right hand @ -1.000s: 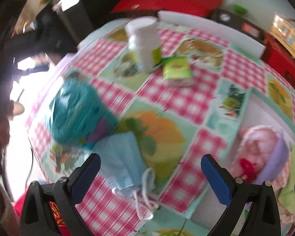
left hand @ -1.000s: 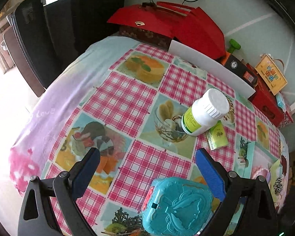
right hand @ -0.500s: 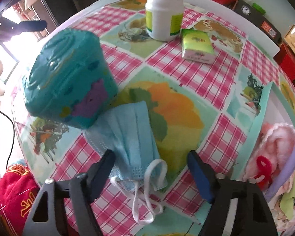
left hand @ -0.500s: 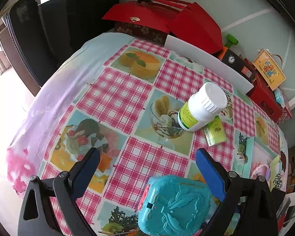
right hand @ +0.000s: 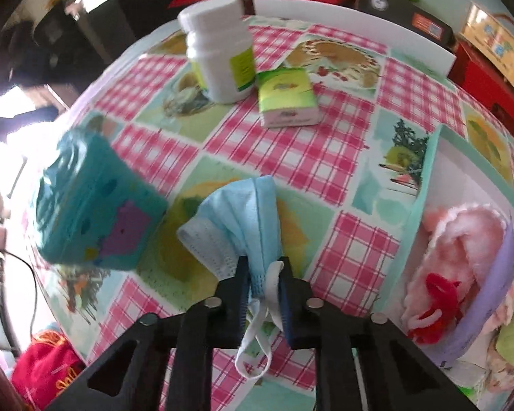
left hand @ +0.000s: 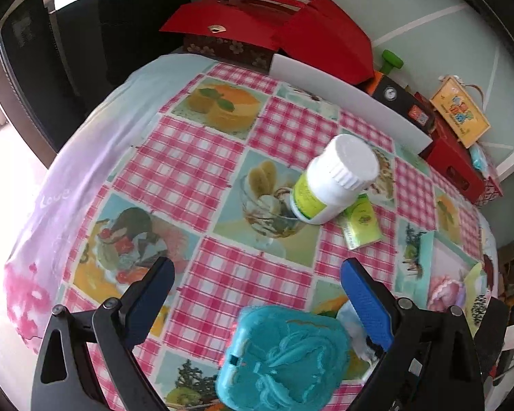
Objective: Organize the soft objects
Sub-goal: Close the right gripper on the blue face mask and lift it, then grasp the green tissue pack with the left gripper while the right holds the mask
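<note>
Only our right wrist view shows the grip: the right tool [right hand: 263, 275] is closing its jaws on the near edge of the blue face mask [right hand: 238, 219], which is bunched between the pads and rises off the counter [right hand: 284, 157], one white ear loop [right hand: 253, 352] dangling below the fingers. In the left wrist view that mask is little more than a pale blue scrap [left hand: 351, 322] behind the right-hand blue pad. The left tool [left hand: 257, 291] hangs released, jaws wide apart with nothing between them, above the checked tablecloth.

A teal plastic case [right hand: 92, 205] with a purple patch stands just left of the mask; from the left wrist we see its embossed top [left hand: 284, 356] close under the tool. Farther back stands a white pill bottle [right hand: 221, 48] with a green label, and just beside it a green tissue packet [right hand: 286, 97]. Behind them a white board [left hand: 346, 99] runs along the far edge, with red boxes [left hand: 291, 30] and a yellow wooden box [left hand: 461, 114] beyond.

At the right a mint-rimmed white box [right hand: 428, 171] sits on the counter. Inside it we see a fluffy pink item [right hand: 462, 236] with a red piece [right hand: 435, 294] and a lilac band, plus something green at the far right that we cannot make out.
</note>
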Tool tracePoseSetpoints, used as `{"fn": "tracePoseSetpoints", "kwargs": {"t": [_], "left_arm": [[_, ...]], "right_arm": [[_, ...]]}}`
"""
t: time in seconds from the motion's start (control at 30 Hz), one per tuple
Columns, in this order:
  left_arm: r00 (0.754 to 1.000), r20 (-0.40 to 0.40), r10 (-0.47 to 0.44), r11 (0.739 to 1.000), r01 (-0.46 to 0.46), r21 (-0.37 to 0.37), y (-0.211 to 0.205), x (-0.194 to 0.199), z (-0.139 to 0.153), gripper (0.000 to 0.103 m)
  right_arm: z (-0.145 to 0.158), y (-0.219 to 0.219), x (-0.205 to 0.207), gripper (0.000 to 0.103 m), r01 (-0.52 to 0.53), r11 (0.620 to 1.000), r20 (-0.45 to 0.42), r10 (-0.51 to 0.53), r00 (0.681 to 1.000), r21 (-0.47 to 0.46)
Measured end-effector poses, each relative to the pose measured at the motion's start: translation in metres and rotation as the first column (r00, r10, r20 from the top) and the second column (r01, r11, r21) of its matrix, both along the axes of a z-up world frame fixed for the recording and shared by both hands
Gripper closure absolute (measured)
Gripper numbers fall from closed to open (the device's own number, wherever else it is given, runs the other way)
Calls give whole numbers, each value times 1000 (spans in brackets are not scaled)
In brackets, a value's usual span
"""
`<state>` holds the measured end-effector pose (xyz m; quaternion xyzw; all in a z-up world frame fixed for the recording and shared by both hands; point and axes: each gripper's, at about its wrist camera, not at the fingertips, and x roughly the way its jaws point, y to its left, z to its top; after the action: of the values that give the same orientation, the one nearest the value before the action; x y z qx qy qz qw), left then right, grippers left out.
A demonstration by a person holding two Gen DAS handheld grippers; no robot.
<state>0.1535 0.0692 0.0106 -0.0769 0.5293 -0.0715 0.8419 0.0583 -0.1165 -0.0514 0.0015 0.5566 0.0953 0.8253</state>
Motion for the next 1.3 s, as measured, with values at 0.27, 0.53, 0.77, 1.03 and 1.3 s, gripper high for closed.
{"fn": "tracePoseSetpoints", "kwargs": {"t": [0.27,0.53,0.77,1.03,1.3], "left_arm": [[1000,-1,-27,1000,27,2,-21,2,12,6],[998,-35,-61,996,59,-60,-42,7,18,6],[993,-66,-100,994,97,-43,-76,14,20,6],[986,-109,-125,992,123,-20,-113,23,10,6],[985,-152,-86,996,82,-38,-134,38,-15,6]], "right_arm": [[18,-22,12,95,82,989,31,-86,996,125],[46,-45,9,95,146,966,104,-171,980,213],[67,-74,6,95,212,963,180,-240,954,164],[80,-103,-2,95,278,945,204,-310,929,170],[88,-135,-11,95,350,914,211,-391,896,207]]}}
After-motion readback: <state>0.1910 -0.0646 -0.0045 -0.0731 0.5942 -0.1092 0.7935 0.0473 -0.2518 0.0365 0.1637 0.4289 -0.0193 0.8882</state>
